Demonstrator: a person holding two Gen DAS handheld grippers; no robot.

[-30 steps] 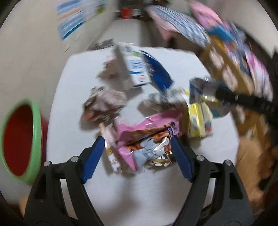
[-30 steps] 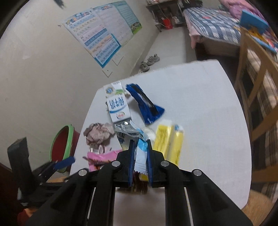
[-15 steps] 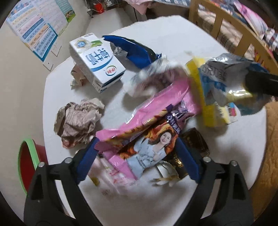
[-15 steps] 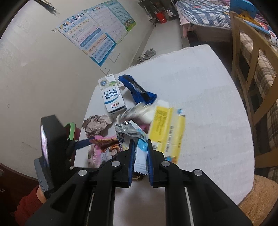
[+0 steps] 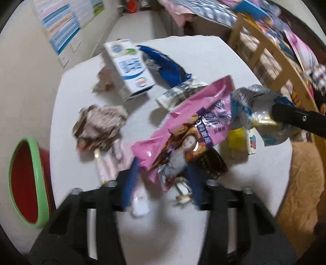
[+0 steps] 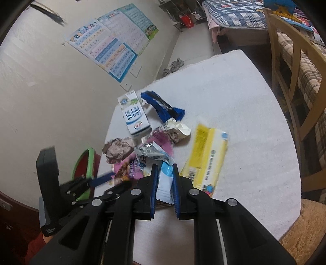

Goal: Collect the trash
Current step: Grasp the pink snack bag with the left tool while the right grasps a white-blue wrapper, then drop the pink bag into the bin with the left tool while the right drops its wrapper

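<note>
My left gripper (image 5: 163, 179) is closing on a pink snack wrapper (image 5: 195, 130), which rises tilted off the white table (image 5: 203, 61); the frame is blurred. My right gripper (image 6: 164, 179) is shut on a silver and light-blue wrapper (image 6: 164, 179), also seen at the right of the left wrist view (image 5: 254, 108). On the table lie a milk carton (image 6: 134, 116), a dark blue wrapper (image 6: 163, 106), a crumpled paper ball (image 6: 118, 148), a yellow packet (image 6: 205, 157) and a crumpled foil wrapper (image 6: 173, 130).
A red bin with a green rim (image 5: 26, 183) stands on the floor left of the table, also seen in the right wrist view (image 6: 85, 163). A wooden chair (image 6: 295, 71) stands at the table's right side. A bed (image 6: 234, 14) lies beyond.
My left gripper's fingers have narrowed around the pink wrapper and lifted its far end. The right gripper stays shut on its silver-blue wrapper and has moved little.
</note>
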